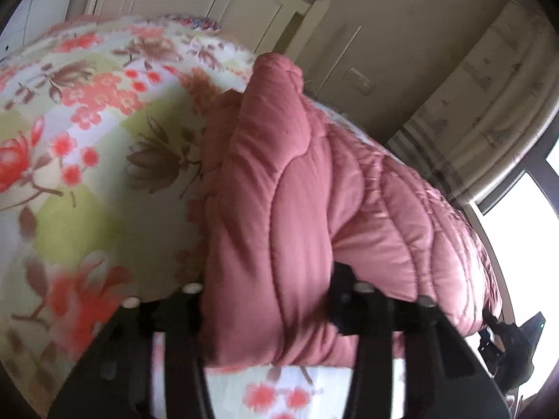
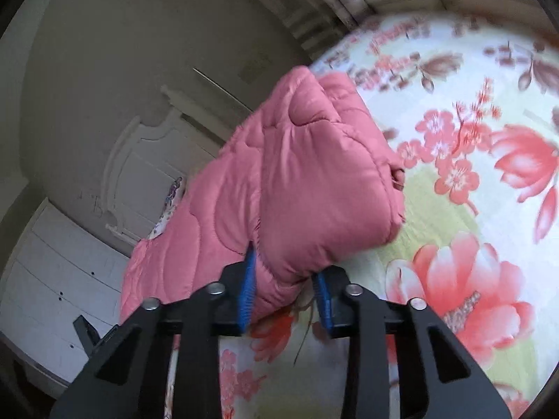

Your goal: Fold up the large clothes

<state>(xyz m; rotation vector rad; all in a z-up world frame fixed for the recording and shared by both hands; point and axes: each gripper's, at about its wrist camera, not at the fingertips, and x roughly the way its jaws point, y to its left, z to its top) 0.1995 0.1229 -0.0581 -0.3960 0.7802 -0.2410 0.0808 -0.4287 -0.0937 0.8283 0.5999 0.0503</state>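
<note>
A pink quilted padded jacket [image 1: 297, 209] hangs stretched between both grippers above a floral bedsheet [image 1: 70, 139]. My left gripper [image 1: 269, 307] is shut on one bunched edge of the jacket, which fills the space between its black fingers. My right gripper [image 2: 284, 296] is shut on the other bunched edge of the jacket [image 2: 297, 174], pinched between its blue pads [image 2: 246, 293]. The right gripper also shows small at the far right of the left wrist view [image 1: 510, 342]. The garment is lifted and folded over itself; its lower parts are hidden.
The bed [image 2: 471, 209] with the red-flower sheet lies under the jacket. A cream headboard [image 1: 272, 7] and wall stand behind. A curtain [image 1: 489, 87] and bright window [image 1: 524, 244] are at the right. A white drawer unit [image 2: 52, 279] stands beside the bed.
</note>
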